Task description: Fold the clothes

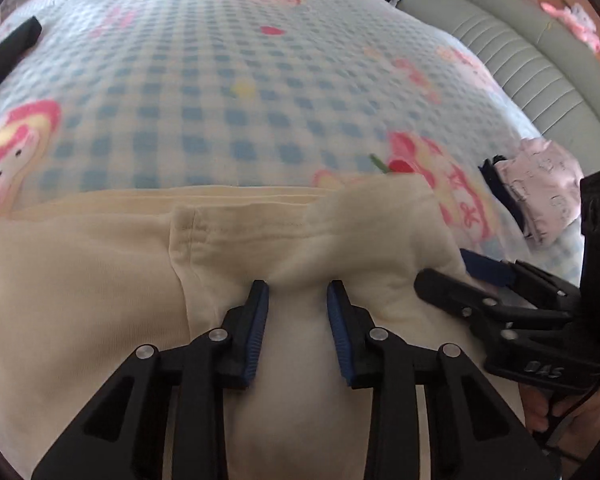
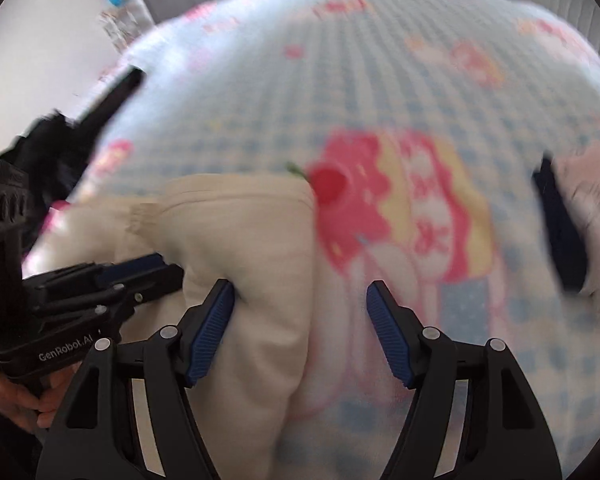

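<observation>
A cream garment [image 1: 100,288] lies flat on a bed with a blue-checked sheet [image 1: 220,100] printed with pink cartoon figures. In the left wrist view my left gripper [image 1: 298,286] points down onto the garment near its stitched hem. A raised ridge of cream cloth is pinched between its blue pads [image 1: 256,332]. My right gripper [image 2: 300,286] stands wide open at the garment's right edge [image 2: 252,260]. Its left pad [image 2: 214,320] touches the cloth and its right pad is over the sheet. Each gripper shows in the other's view, close beside it: right gripper [image 1: 444,270], left gripper [image 2: 168,266].
A folded pale pink garment with a dark one beside it [image 1: 540,196] lies on the sheet to the right. A grey-green padded headboard [image 1: 520,60] curves behind the bed. A black object [image 1: 16,40] rests at the far left. A person's hand [image 2: 16,400] holds the left gripper.
</observation>
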`<state>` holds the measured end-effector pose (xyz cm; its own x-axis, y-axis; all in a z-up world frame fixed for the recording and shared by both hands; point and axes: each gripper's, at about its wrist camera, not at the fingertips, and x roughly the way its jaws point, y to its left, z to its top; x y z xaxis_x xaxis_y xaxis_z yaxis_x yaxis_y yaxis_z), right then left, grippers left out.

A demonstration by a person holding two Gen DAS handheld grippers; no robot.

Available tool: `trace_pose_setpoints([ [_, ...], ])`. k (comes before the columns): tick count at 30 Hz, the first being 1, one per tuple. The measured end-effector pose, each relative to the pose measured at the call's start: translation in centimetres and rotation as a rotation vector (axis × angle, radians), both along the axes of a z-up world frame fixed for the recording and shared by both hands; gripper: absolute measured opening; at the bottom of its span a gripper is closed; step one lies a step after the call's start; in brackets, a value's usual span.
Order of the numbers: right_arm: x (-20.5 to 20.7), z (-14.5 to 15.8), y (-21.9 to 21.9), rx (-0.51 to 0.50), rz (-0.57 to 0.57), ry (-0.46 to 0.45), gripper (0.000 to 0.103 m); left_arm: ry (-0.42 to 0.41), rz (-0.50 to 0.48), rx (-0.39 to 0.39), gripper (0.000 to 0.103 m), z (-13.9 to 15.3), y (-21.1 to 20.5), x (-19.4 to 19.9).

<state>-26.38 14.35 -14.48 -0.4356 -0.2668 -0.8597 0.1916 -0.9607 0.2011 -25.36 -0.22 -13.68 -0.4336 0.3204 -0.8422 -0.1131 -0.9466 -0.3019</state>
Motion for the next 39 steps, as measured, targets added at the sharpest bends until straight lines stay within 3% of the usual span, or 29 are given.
trace_pose_setpoints([
  [3,0.2,0.4,0.7,-0.011,-0.033,0.021,0.071,0.031,-0.001,0.004,0.032,1.8,-0.3,0.5],
  [6,1.0,2.5,1.4,-0.055,-0.034,0.071,0.070,0.155,-0.031,-0.016,0.031,4.8,-1.0,1.7],
  [8,1.2,3.9,1.7,-0.104,-0.020,0.113,0.071,0.180,-0.106,0.046,0.032,5.9,-0.6,1.5],
  [10,0.2,4.2,1.5,-0.153,0.020,0.104,0.071,0.199,-0.131,0.030,0.033,6.2,0.5,1.0],
  [12,-1.1,3.4,0.5,-0.129,0.041,0.064,0.071,0.179,-0.116,-0.018,0.033,5.5,1.4,-0.3],
  [15,-2.3,1.4,0.1,-0.080,0.006,0.015,0.070,0.073,-0.021,-0.084,0.033,2.3,0.7,-2.5],
  [18,-2.0,0.8,1.0,-0.091,-0.041,0.014,0.070,0.065,0.052,-0.037,0.015,1.5,-1.2,-2.4],
  [21,-1.4,1.3,1.8,-0.083,-0.068,0.049,0.070,0.073,0.113,-0.007,0.014,2.2,-3.1,-2.1],
  [23,-0.9,2.3,2.4,-0.089,-0.093,0.074,0.070,0.067,0.107,0.041,0.022,3.3,-3.7,-1.8],
  [24,-0.7,3.1,2.4,-0.085,-0.112,0.102,0.070,0.107,0.079,0.045,0.038,4.1,-3.2,-1.3],
  [25,-0.3,4.1,2.4,-0.076,-0.122,0.137,0.070,0.145,0.050,0.049,0.048,5.0,-2.5,-0.8],
  [28,-0.4,4.9,1.0,-0.075,-0.061,0.150,0.069,0.199,-0.058,0.028,0.049,5.7,0.5,0.0],
  [30,-0.8,3.4,0.0,0.015,-0.042,0.095,0.068,0.153,-0.041,-0.070,0.049,4.6,1.2,-0.3],
  [32,-0.5,2.7,0.8,0.001,-0.062,0.047,0.067,0.091,0.022,-0.141,0.047,3.2,0.6,-0.1],
  [35,2.8,4.3,3.2,-0.060,-0.093,0.073,0.067,0.120,0.087,-0.065,0.046,4.3,-1.7,2.8],
  [39,7.2,5.7,4.6,-0.102,-0.086,0.092,0.067,0.242,0.063,-0.029,0.048,7.8,-0.5,8.1],
])
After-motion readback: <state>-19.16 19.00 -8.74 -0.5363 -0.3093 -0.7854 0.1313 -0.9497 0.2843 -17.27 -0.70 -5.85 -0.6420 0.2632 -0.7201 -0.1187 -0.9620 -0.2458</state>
